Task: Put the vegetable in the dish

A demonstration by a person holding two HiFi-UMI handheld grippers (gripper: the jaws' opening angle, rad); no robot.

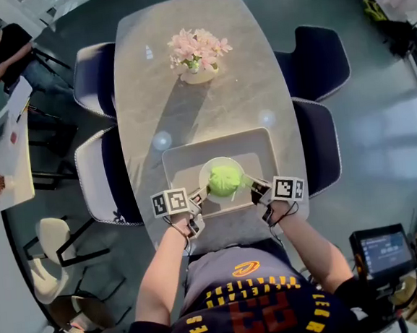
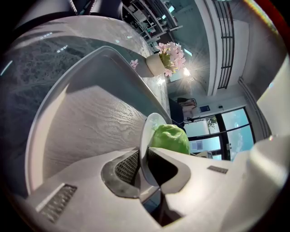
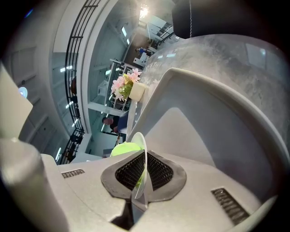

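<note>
Vegetable (image 1: 225, 180) already in the dish (image 1: 220, 161): placement looks complete.
Left tongs (image 1: 197, 196) grip the rim at 8 o'clock, right tongs (image 1: 254, 187) at 4 o'clock, over the tray (image 1: 186, 157).

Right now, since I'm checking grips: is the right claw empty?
No, the right claw pinches the rim of the round white dish carrying the green vegetable.

Vegetable (image 1: 225, 180) on dish (image 1: 210, 166), left gripper (image 1: 198, 194) and right gripper (image 1: 253, 186) flanking

Left gripper (image 1: 198, 194) and right gripper (image 1: 252, 187) — fingers clamped on opposite dish (image 1: 210, 169) rims.
</note>
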